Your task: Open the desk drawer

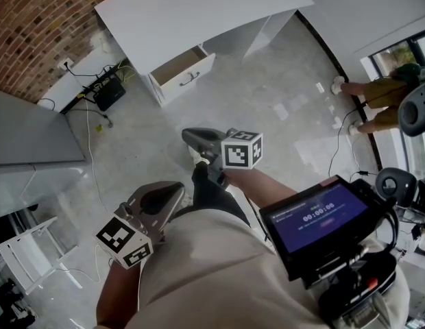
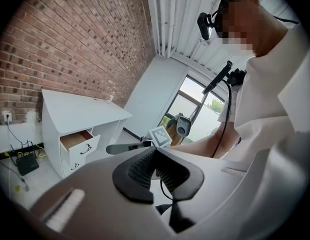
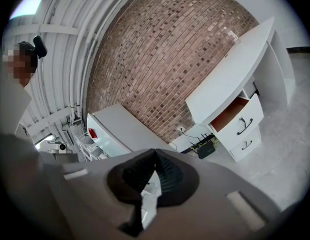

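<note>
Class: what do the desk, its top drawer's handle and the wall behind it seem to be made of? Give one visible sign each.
Desk: probably painted or laminated board; smooth matt white faces, brown wood tone inside the open drawer. Handle: likely metal; thin, dark, bowed. Wall: bare brick; red-brown courses with pale mortar lines.

The desk [image 1: 199, 5] is standing against the brick wall [image 1: 34, 19], at the far side of the floor. Its upper drawer [image 1: 185, 70] is projecting from the pedestal front, above a lower drawer [image 3: 250, 146] sitting flush. A box with cables [image 1: 108, 91] is lying on the floor left of the desk, below a wall socket [image 1: 65, 64]. A second table [image 1: 27, 132] is standing further left. The left gripper [image 1: 173, 189] and right gripper [image 1: 188, 136] are hovering well apart from the desk, the right one nearer to it. Another person's legs [image 1: 377, 98] are occupying the right edge.
</note>
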A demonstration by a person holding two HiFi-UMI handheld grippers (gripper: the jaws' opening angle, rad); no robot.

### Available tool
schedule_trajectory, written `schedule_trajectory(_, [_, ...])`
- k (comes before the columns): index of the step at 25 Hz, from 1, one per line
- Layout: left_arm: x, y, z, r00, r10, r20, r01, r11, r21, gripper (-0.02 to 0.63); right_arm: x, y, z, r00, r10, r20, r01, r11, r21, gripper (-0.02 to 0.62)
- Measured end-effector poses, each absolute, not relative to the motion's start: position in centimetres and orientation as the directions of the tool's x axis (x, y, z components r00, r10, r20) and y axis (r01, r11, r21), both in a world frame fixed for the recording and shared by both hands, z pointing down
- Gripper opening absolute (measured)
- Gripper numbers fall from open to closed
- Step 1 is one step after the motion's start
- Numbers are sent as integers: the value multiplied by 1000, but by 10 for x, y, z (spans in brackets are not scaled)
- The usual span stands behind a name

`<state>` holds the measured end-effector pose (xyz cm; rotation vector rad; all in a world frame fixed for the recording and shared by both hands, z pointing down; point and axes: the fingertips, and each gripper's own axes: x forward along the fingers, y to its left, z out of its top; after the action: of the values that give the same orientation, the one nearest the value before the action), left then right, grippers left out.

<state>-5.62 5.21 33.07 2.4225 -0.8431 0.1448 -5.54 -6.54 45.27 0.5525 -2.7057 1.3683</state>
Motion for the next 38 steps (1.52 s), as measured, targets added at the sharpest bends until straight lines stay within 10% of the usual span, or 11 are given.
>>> schedule_trajectory(38, [-52, 48, 333, 813, -518, 267, -576, -643, 505, 6, -72, -41, 428, -948, -205, 243, -313, 732, -605, 3])
